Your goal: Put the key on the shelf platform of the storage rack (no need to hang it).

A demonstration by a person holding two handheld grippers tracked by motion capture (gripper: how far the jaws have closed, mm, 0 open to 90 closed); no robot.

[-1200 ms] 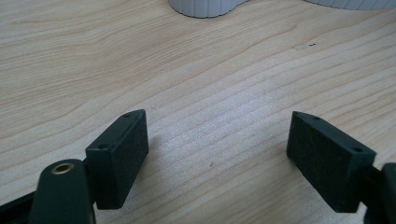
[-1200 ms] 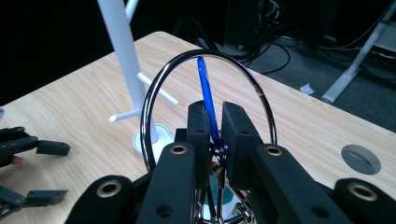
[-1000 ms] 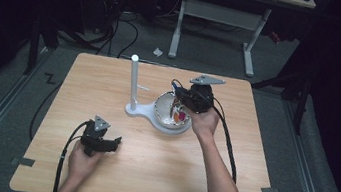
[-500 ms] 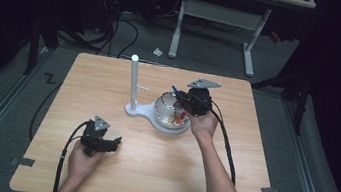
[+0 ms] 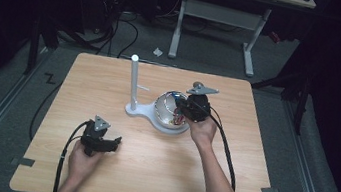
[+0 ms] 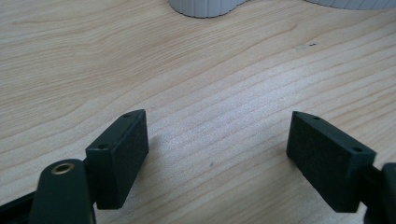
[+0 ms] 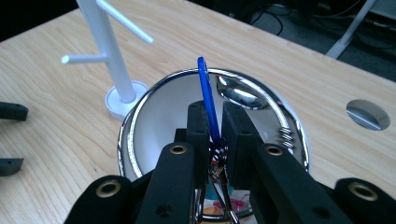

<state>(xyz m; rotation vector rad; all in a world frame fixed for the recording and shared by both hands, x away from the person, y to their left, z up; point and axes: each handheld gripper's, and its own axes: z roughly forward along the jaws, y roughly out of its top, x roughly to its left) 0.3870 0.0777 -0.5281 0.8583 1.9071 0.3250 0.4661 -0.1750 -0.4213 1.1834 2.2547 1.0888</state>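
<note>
Pinching a blue tag (image 7: 206, 95) edge-on between its two pads, the right gripper (image 7: 215, 135) hangs over the bowl (image 7: 154, 116), and we see a cluster of key rings dangling just under the jaws. The tag stands almost upright, its tip above the pads and leaning slightly toward eleven o'clock in the right gripper view. In the high view the right gripper (image 5: 187, 109) sits at the bowl's (image 5: 166, 110) three o'clock rim, the hand (image 5: 202, 131) behind it at five o'clock.

The shiny bowl rests on a white base shared with a stand (image 5: 133, 83), a white post at the bowl's nine o'clock; in the right gripper view the stand (image 7: 109, 51) shows two thin pegs, one toward nine o'clock and one toward two.

At seven o'clock from the bowl, well apart from it, the left gripper (image 5: 110, 144) lies low over the table (image 5: 108, 92). We see its jaws spread wide in the left gripper (image 6: 217, 156) view, with bare wood between them and the white base at twelve o'clock.

The table is pale wood with a plain grain. Around it we see grey carpet, black cables at eleven o'clock, a white-legged desk (image 5: 220, 17) at twelve, and darkness beyond.
</note>
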